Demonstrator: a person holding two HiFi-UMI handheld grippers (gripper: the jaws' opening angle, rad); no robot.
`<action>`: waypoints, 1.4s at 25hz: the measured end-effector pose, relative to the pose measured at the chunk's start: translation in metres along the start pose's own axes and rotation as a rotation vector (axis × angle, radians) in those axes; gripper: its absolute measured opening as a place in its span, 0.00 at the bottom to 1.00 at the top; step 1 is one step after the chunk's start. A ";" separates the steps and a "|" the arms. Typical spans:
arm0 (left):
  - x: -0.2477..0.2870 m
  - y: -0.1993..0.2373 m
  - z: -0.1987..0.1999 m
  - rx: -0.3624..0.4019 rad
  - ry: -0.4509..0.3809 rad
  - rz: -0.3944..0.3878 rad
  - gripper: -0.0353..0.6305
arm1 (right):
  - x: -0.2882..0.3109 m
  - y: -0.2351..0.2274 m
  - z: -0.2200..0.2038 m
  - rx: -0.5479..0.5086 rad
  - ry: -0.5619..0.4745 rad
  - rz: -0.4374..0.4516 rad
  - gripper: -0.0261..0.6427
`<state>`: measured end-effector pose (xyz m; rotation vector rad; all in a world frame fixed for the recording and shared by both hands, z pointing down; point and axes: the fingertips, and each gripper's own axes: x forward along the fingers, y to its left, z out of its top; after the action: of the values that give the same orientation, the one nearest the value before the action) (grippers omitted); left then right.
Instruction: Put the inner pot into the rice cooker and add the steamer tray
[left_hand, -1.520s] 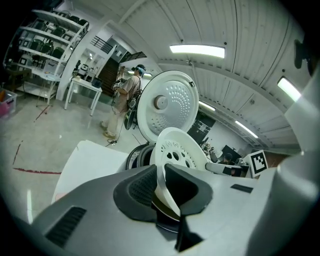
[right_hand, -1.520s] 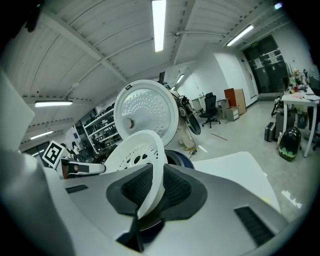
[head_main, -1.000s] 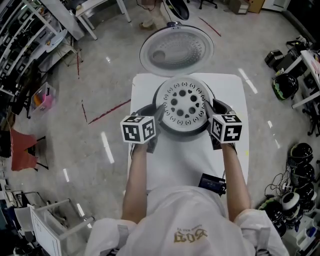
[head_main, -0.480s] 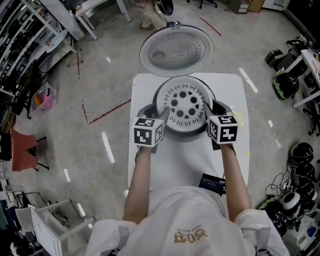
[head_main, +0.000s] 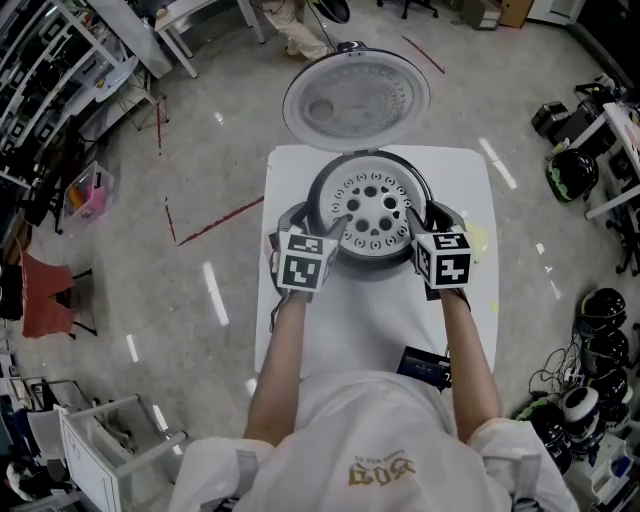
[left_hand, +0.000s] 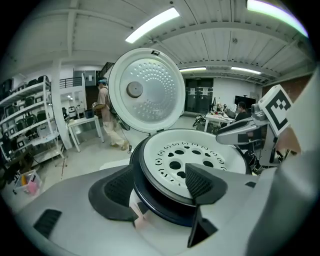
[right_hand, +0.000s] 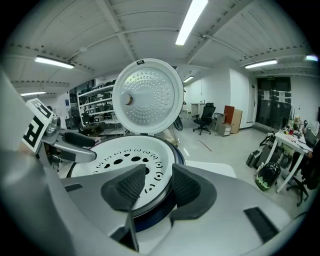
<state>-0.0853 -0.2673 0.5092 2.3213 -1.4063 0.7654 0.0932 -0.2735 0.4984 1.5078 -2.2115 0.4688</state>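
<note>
One white tabletop (head_main: 300, 330) at mid-frame carries one rice cooker (head_main: 372, 264), whose single round lid (head_main: 356, 100) stands open toward the top of the frame. One white perforated steamer tray (head_main: 375, 212) sits in the cooker's mouth. Two tongs flank it, left tongs (left_hand: 160, 185) and right tongs (right_hand: 157, 186), jaws just opened, spread astride the rim and pinching nothing; the gold print on the shirt (head_main: 380, 470) is unreadable.

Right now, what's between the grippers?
Head view: the white perforated steamer tray in the dark rice cooker. Left gripper and right gripper jaws, just opened, straddle its rim.
</note>
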 end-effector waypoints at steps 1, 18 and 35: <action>0.000 -0.001 -0.001 -0.007 -0.001 -0.003 0.55 | -0.001 0.000 0.000 0.000 -0.001 0.002 0.30; -0.052 -0.013 0.013 -0.108 -0.177 0.024 0.43 | -0.067 -0.002 0.002 0.236 -0.186 0.082 0.22; -0.110 -0.101 -0.031 -0.263 -0.236 -0.054 0.08 | -0.150 0.036 -0.046 0.234 -0.233 0.260 0.06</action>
<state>-0.0451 -0.1256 0.4690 2.2857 -1.4334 0.2763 0.1150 -0.1190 0.4585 1.4553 -2.6304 0.6849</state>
